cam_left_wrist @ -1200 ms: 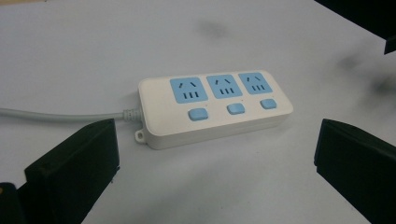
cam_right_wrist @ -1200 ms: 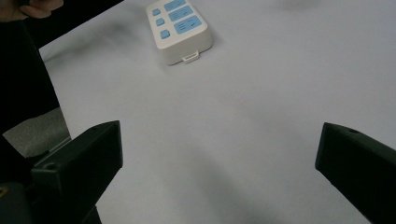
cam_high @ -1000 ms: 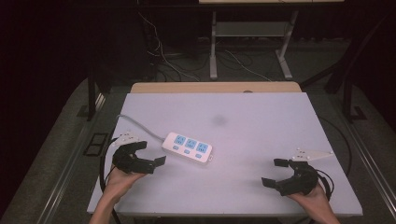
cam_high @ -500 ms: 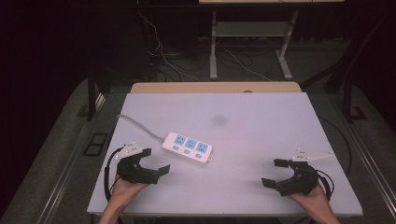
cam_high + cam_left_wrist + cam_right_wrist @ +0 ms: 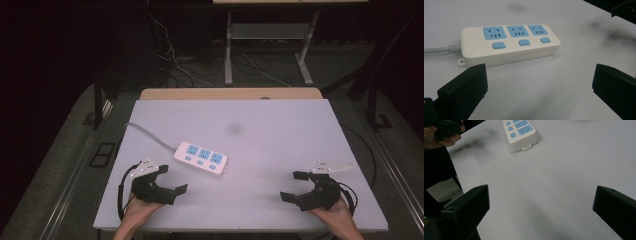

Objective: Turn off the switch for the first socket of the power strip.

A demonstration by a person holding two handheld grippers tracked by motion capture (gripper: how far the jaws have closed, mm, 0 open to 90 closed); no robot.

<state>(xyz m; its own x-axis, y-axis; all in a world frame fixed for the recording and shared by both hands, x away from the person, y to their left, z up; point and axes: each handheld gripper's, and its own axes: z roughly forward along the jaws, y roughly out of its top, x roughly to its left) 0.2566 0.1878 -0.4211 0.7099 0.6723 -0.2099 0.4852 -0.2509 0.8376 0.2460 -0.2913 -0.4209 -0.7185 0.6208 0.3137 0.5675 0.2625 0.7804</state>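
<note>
With both the left black two-jaw gripper [image 5: 167,180] and the right black two-jaw gripper [image 5: 295,185] gaping wide and empty, the likeliest slip is a jaw nudging the smooth white three-socket power strip with blue outlets [image 5: 200,156], left of centre, skidding it across the pale table [image 5: 280,150] instead of gripping it.

Two black handheld grippers, left gripper [image 5: 172,180], right gripper [image 5: 295,185], blocky black fingers [image 5: 464,92], grey three-cornered top plates, black trailing cables

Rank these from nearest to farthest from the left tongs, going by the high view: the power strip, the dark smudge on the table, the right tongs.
From the left tongs:
1. Power strip, just ahead and slightly right.
2. Dark smudge, farther up the table's middle.
3. Right tongs, across at the near right edge.
</note>
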